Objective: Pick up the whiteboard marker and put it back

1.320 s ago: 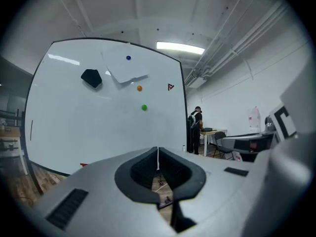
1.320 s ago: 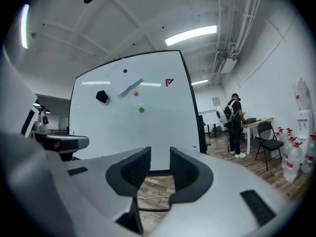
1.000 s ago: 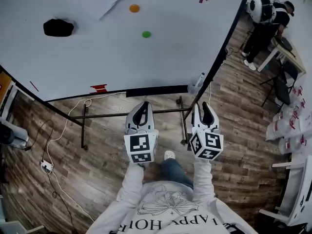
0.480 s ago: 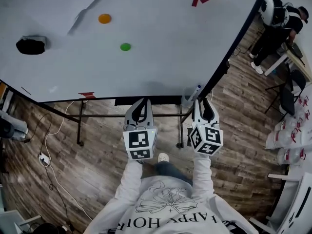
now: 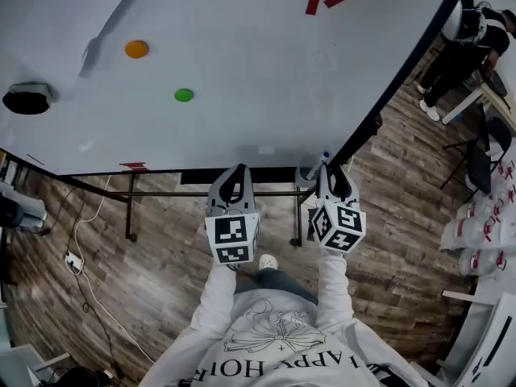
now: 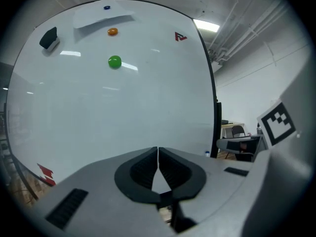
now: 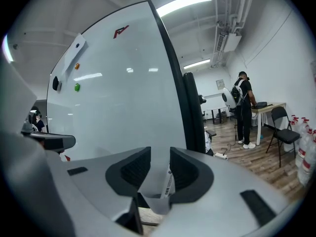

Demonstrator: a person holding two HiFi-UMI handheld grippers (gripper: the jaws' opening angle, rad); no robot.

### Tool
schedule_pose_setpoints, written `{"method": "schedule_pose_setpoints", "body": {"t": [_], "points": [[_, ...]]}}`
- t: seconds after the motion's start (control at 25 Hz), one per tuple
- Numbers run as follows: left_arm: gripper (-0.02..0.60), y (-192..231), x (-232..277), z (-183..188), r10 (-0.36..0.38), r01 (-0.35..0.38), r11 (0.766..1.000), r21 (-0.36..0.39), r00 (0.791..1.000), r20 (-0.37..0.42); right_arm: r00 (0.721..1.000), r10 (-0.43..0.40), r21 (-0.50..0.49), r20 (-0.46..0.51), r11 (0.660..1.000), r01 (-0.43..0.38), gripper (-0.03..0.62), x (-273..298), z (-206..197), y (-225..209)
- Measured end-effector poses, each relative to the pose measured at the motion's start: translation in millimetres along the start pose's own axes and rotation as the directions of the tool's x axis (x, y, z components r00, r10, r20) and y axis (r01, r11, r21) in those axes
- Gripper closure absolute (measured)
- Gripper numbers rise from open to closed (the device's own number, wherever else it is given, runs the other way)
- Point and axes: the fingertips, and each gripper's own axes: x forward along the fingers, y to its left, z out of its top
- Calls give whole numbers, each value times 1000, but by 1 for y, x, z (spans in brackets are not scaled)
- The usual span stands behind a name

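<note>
The whiteboard marker (image 5: 325,157) stands near upright at the bottom right corner of the whiteboard (image 5: 242,71), blue cap up, long axis running toward 12 o'clock. It lies at 12 o'clock of the right gripper (image 5: 332,172), right at its tips, and at about 2 o'clock from the left gripper (image 5: 234,169), so the right one is nearer. In the right gripper view the fingers (image 7: 190,169) stand apart with the white barrel between them, close against the 3 o'clock finger, apparently not yet clamped. The left fingers are closed on nothing. Both arms reach forward, side by side.
</note>
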Motion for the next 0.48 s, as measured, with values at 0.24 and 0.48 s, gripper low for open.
{"method": "schedule_pose_setpoints", "body": {"t": [0.24, 0.48], "points": [[571, -2, 19, -13, -1, 1, 1000, 3, 1000, -31, 999, -8, 12, -40, 1000, 9, 490, 25, -15, -13], [571, 2, 30, -23, 7, -7, 1000, -2, 998, -55, 996, -11, 15, -88, 1000, 12, 490, 44, -35, -22]]}}
